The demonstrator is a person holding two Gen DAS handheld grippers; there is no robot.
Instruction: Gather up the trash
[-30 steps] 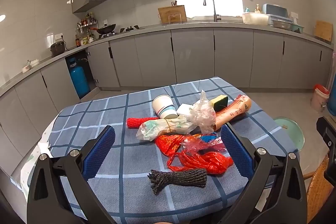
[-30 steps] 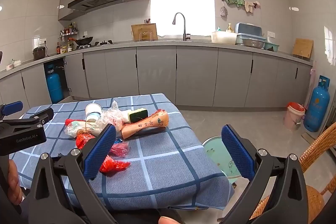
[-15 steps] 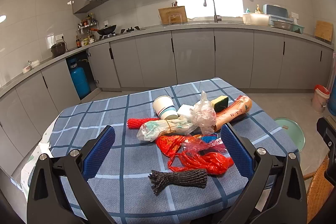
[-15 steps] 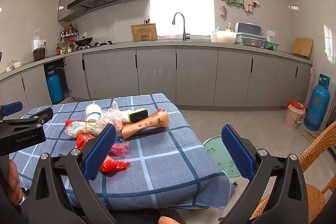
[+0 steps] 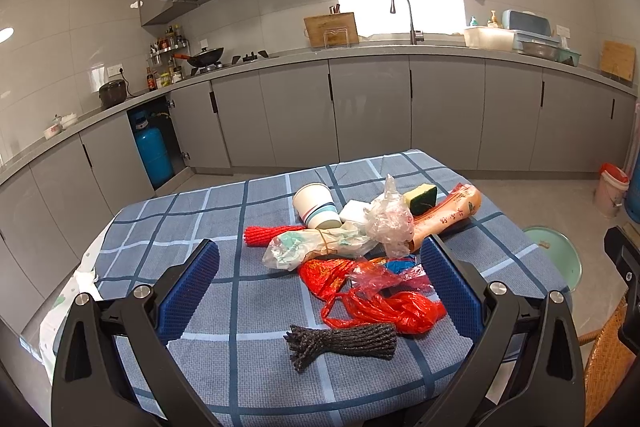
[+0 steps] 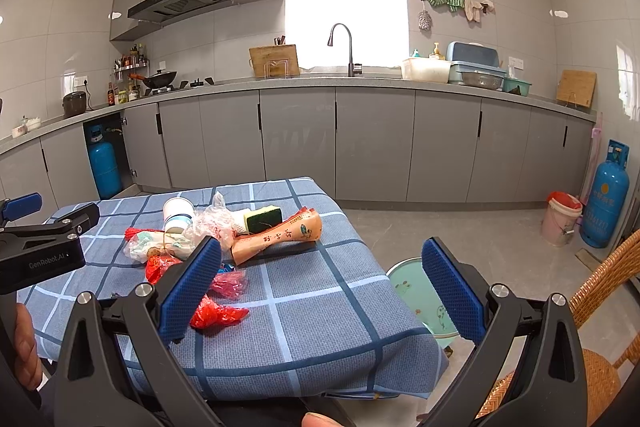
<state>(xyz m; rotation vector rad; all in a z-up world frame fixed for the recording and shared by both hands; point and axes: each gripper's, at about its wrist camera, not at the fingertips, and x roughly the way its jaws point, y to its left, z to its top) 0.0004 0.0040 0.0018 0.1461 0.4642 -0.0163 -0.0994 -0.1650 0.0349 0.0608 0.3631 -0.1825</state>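
Kitchen, grey cabinets along far wall. Surface (image 5: 208, 227) with blue checked cloth carries the trash pile, centre-right. Both tongs wide apart, holding nothing: left tongs (image 5: 320, 291) hang over the near edge of the surface, framing the pile; right tongs (image 6: 320, 291) sit off the right near corner, left pad over the cloth, right pad over the floor. Green stool (image 6: 416, 291) on floor just right of the surface.

Trash, big to small: orange paper wrapper (image 5: 444, 217) far right, lying flat; red plastic bag (image 5: 380, 307) near centre; clear bag with greenish contents (image 5: 316, 247) left of it; crumpled clear plastic (image 5: 390, 219) beside the wrapper; black mesh bundle (image 5: 344, 341) nearest; paper cup (image 5: 316, 205) on its side; red mesh roll (image 5: 268, 233) left; yellow-green sponge (image 5: 420, 197) far.
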